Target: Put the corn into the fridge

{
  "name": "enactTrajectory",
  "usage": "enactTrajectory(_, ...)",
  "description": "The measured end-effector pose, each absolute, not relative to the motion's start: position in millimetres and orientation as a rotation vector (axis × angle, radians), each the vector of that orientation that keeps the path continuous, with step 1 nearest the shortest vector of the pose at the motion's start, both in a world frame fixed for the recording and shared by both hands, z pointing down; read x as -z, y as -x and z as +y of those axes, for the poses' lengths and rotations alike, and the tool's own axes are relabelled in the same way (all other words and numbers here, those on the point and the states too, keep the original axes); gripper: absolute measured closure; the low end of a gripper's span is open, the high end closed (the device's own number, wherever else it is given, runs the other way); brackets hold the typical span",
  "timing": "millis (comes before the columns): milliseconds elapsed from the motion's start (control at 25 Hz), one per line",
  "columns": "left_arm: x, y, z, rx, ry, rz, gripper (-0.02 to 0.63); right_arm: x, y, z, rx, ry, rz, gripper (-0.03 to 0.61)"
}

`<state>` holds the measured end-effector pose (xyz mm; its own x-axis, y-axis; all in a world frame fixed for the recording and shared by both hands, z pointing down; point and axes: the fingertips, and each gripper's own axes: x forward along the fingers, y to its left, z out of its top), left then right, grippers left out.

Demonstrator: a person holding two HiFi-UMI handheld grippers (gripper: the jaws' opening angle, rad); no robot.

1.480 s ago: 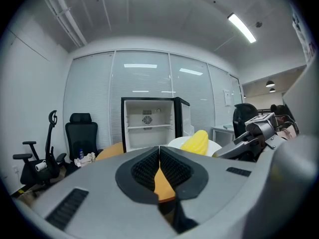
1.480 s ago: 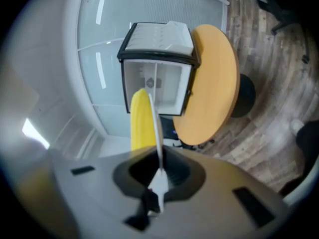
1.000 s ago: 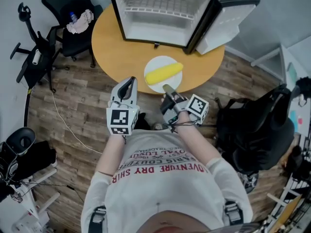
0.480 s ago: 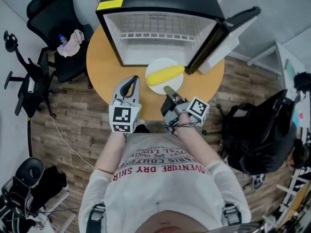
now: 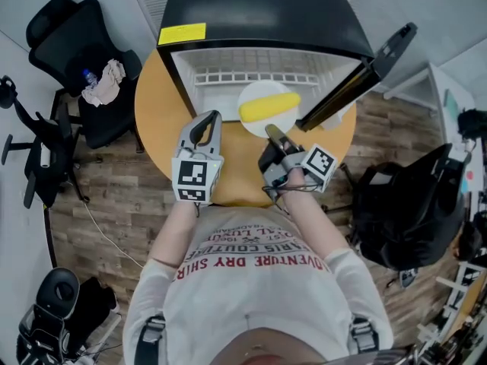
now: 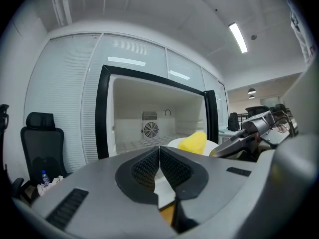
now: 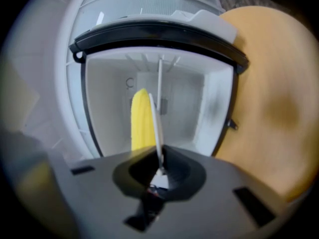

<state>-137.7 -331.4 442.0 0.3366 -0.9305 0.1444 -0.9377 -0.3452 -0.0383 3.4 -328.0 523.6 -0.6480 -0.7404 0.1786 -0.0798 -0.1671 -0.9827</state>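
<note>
A yellow corn cob [image 5: 270,106] lies on a white plate [image 5: 252,94]. My right gripper [image 5: 271,132] is shut on the plate's near rim and holds it at the mouth of the open fridge [image 5: 259,21]. In the right gripper view the plate [image 7: 156,117] shows edge-on between the jaws of the right gripper [image 7: 160,159], with the corn [image 7: 141,121] to its left and the white fridge interior [image 7: 179,108] behind. My left gripper [image 5: 208,119] is shut and empty, left of the plate. Its view shows its tips [image 6: 159,149] together, and the corn [image 6: 194,142] beyond them.
The fridge stands on a round wooden table [image 5: 156,109], its door [image 5: 358,74] swung open to the right. Black office chairs [image 5: 76,59] stand at the left, one with a cloth and bottle on it. A black backpack [image 5: 399,204] sits on the floor at the right.
Both grippers have moved forward toward the fridge. The plate with the corn has travelled from over the table to the fridge opening, still held by the right gripper.
</note>
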Motion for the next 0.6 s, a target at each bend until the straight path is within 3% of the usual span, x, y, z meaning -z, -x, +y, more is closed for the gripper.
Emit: enactTrajectory(600,-451,155,-368,-0.196,-2.549,-1.709,0.586,-512,15,-401,1.842,1.005,1.531,0.541)
